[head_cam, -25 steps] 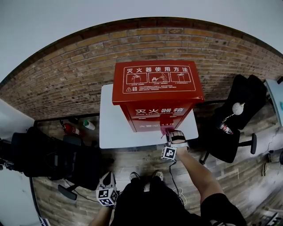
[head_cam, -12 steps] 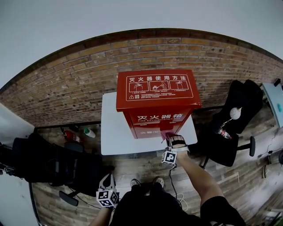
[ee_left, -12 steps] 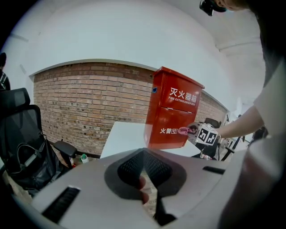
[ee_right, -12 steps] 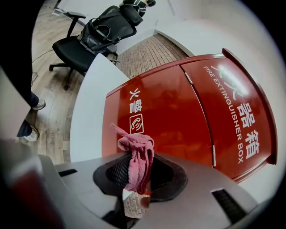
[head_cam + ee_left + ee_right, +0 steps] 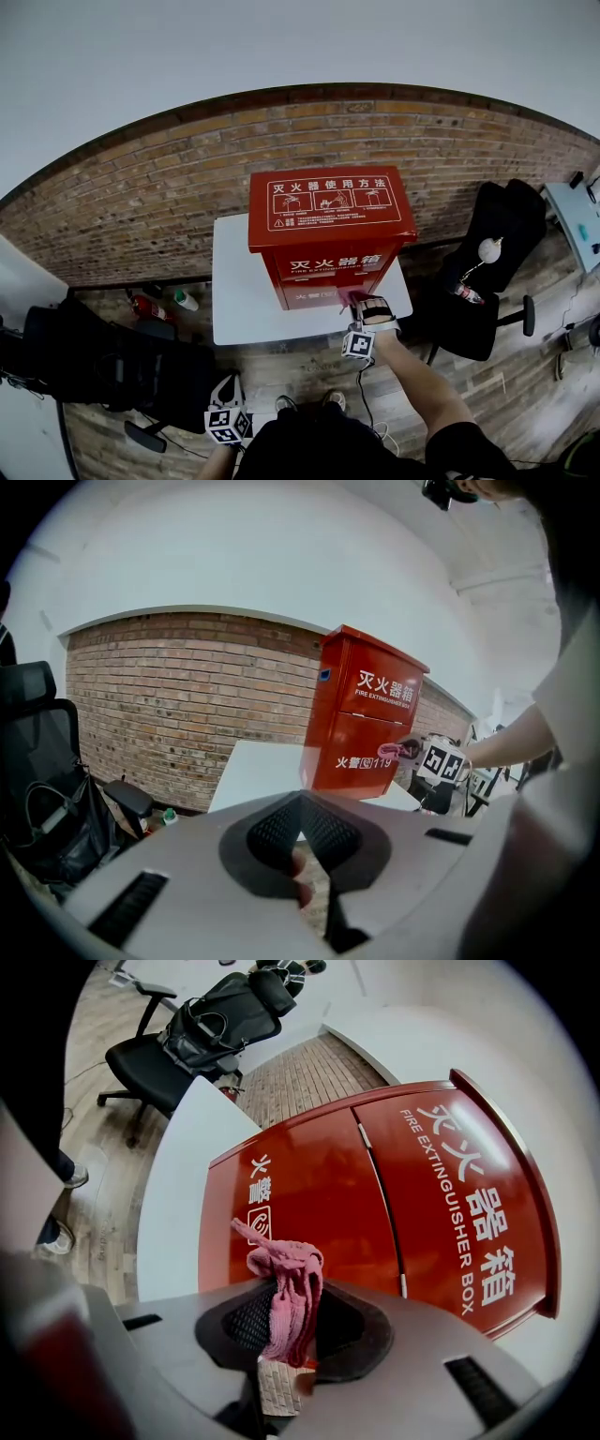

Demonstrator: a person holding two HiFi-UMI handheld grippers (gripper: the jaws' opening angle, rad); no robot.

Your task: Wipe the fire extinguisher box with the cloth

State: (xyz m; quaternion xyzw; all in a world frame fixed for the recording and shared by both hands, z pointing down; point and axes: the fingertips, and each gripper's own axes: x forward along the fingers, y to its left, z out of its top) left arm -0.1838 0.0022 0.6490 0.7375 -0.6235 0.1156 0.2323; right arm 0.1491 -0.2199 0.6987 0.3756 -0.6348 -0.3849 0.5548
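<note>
Barely shifted, right gripper jaws clamp cloth before fire extinguisher box.

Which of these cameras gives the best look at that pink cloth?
The right gripper view: the cloth sits close up, pinched in the right claw. The head view shows a small bit at the box front; the left gripper view, a distant speck.
</note>
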